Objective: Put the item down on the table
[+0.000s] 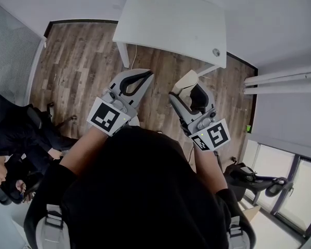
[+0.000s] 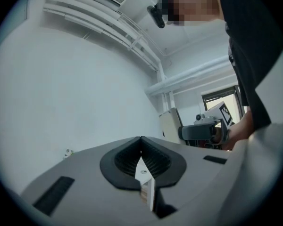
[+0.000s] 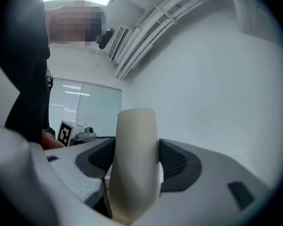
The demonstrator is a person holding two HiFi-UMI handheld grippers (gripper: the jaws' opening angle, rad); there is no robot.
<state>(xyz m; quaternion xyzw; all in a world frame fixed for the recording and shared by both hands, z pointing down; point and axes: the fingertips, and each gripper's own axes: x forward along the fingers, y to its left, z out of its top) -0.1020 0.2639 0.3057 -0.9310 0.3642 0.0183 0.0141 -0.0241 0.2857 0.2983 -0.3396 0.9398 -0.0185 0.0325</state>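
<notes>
**Clerk:** The condition of the right gripper (image 1: 189, 90) is requested.

**Inspector:** Its jaws are held apart by a cream, flat, round-ended item (image 1: 185, 81), which is clamped between the ribbed pads. In the right gripper view the item is seen standing upright between the jaws and projecting past their tips.

**Clerk:** And the left gripper (image 1: 147, 77)?

**Inspector:** It is recorded as closed. In the left gripper view the two jaws are seen meeting at their tips, and nothing is gripped between them.

**Clerk:** The position of the item relative to the table is to be stated.

**Inspector:** A white table (image 1: 171, 19) is noted ahead of both grippers. The item has not been set on it. It is held in the air and is seen against the wooden floor (image 1: 83, 61), just short of the table's near edge. A small round object (image 1: 215, 52) is noted on the tabletop, near its right front corner. A person in dark clothing (image 1: 13, 139) is observed at the left of the head view, well apart from both grippers.
</notes>
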